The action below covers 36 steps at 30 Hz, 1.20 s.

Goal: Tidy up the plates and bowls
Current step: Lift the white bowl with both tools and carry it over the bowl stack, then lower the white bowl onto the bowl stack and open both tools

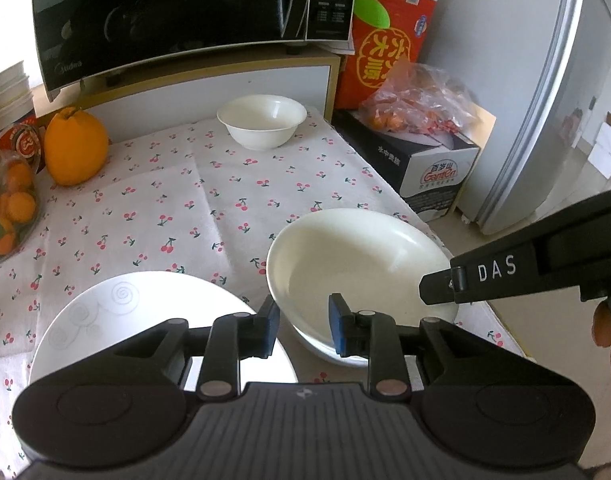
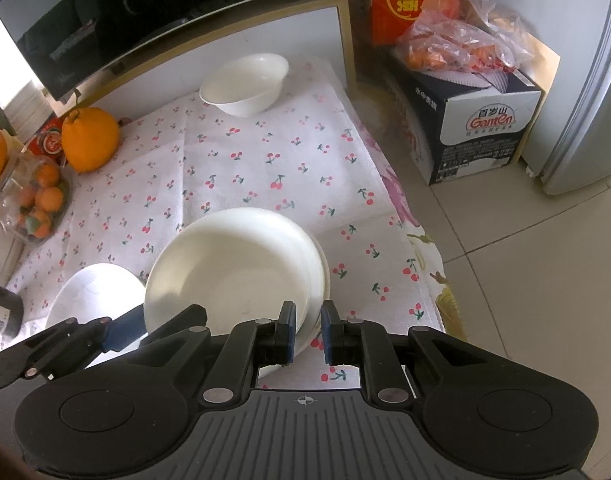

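A plain white deep plate [image 1: 357, 256] lies tilted on top of another white dish at the table's near right; it also shows in the right wrist view [image 2: 233, 264]. A white plate with grey swirls [image 1: 117, 320] lies to its left, also in the right wrist view [image 2: 93, 292]. A white bowl [image 1: 261, 120] stands at the far end, also in the right wrist view [image 2: 245, 80]. My left gripper [image 1: 303, 328] is open at the stack's near left rim. My right gripper [image 2: 307, 332] is open, its jaws around the stack's near right rim without clamping it.
A cherry-print cloth [image 1: 177, 200] covers the table. A large orange fruit [image 1: 75, 146] and a container of small oranges [image 1: 9, 204] sit at the left. A microwave [image 1: 177, 12] stands behind. A box [image 1: 429, 168] with bagged fruit and a fridge [image 1: 545, 100] are to the right.
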Tool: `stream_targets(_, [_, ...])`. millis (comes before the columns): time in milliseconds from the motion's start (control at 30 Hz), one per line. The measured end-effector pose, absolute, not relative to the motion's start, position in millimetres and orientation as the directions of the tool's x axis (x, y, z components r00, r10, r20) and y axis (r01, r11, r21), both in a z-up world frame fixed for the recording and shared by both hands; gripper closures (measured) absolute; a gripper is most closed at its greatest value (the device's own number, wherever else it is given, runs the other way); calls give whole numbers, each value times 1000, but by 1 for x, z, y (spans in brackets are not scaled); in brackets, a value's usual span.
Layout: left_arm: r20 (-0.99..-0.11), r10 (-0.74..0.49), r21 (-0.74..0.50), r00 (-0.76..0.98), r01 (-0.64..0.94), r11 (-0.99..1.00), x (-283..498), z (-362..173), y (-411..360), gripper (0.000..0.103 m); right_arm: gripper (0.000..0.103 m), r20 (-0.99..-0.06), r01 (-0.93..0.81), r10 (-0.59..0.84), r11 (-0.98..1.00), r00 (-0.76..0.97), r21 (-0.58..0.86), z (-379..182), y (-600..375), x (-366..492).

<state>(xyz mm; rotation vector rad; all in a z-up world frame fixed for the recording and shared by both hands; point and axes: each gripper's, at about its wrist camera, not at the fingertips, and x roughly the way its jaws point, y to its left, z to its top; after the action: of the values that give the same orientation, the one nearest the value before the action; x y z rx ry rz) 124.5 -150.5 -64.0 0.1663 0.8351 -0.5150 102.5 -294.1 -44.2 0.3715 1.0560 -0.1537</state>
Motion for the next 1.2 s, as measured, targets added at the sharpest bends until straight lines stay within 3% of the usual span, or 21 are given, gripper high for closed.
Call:
stream_targets(200, [-739,-370,-51,563,501,864,126,-64,-151,74,83,-874,309,56,923,483,230,-45,-299,102])
stream_targets(533, [-736,-360,-49,573,486,873,128,-61,-146,57,73,-870,324,51,916,491,237,-43,-306,100])
stream_targets(700, [-733,-364,-57,574,482,874,128,-59,-145,47,56,-867,334,47,911,497,241,-42,-308,100])
stream_targets(867, [-730,-368,-68,576,474,878,130,-55,-143,30,36,-857,345,60,900,511,268,-40,-317,98])
stream_targets(1067, [-742,-363,-90,563,453,887,138,-52,-139,16,23,-838,340,42,902,545,266,-32,-332,99])
stream_targets(1200, [-742,-343,-75,576,438,896,146,-46,-136,9,20,-840,346,59,894,539,284,-30,-341,106])
